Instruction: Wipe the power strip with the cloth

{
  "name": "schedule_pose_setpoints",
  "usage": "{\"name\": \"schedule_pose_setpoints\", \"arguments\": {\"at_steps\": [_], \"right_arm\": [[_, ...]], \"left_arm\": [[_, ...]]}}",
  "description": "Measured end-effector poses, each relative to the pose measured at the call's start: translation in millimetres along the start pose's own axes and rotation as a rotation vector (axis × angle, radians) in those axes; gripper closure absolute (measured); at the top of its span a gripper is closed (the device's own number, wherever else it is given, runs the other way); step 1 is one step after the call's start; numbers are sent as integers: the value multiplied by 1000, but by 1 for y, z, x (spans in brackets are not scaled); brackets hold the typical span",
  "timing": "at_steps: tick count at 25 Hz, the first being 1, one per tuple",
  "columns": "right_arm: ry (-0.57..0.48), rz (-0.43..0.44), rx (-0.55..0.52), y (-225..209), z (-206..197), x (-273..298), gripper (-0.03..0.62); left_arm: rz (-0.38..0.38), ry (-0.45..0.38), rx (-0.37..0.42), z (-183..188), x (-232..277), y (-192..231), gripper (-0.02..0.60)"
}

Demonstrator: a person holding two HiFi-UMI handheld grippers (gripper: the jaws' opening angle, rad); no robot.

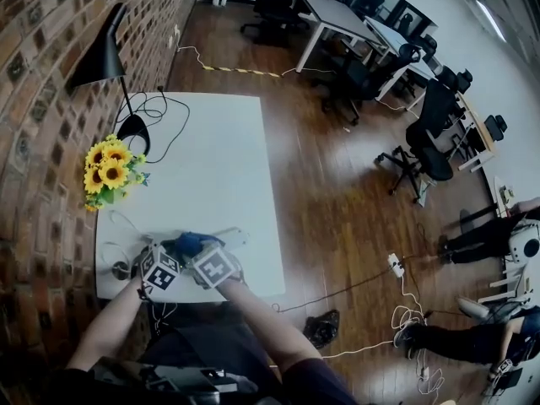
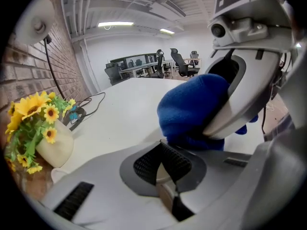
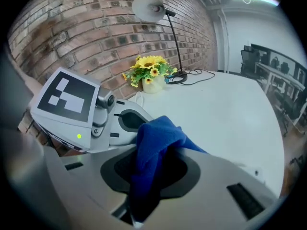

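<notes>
Downward, right hand-held gripper [image 3: 151,172] — gripping cloth [image 3: 156,134]

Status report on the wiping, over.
Left gripper shut. Right gripper shut on blue cloth, at the power strip's end. Sunflowers well clear, nothing in the way.

Right gripper [image 3: 144,190]: jaws clamped on blue cloth [image 3: 156,138]. Cloth bunched upward out of jaws, one fold draped toward white table [image 3: 225,114]. Left gripper [image 3: 125,122] close beside cloth at left, marker cube [image 3: 67,99] facing camera, small green light lit. Sunflowers [image 3: 148,66] in pale vase at table's wall-side edge. Lamp [image 3: 168,42] just beyond them, black base on table, cable [image 3: 201,75] looped beside base. Brick wall [image 3: 86,28] behind.
</notes>
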State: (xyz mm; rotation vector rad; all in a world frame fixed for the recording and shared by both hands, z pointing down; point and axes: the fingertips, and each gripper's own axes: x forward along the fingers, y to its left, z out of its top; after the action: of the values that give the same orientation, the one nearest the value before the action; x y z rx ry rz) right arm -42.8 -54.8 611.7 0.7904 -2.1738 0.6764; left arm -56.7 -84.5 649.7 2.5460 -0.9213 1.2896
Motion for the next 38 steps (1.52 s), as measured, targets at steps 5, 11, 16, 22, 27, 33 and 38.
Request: {"name": "schedule_pose_setpoints", "arguments": {"at_steps": [5,11,16,22,27,33,38], "right_arm": [[14,12,-98,2,-5,2,503],[11,38,-115,-8,-7,-7,505],[14,46,-107,-25,-12,-15,507],[8,40,-101,-49,-19,-27,507],[-9,50,-97,-63,-22,-35,505],[-33,42,-93,-82,-31,-47,505],[-60,37,-101,-98,-39,-56,505]], "left_arm": [[4,35,-9,-2,1,0,568],[26,71,4,-2,1,-3,568],[46,99,16,-1,2,-2,568],[74,138,36,-3,4,-2,568],[97,159,36,-3,4,-1,568],[122,183,27,-4,4,-2,568],[153,190,-3,-5,4,0,568]]}}
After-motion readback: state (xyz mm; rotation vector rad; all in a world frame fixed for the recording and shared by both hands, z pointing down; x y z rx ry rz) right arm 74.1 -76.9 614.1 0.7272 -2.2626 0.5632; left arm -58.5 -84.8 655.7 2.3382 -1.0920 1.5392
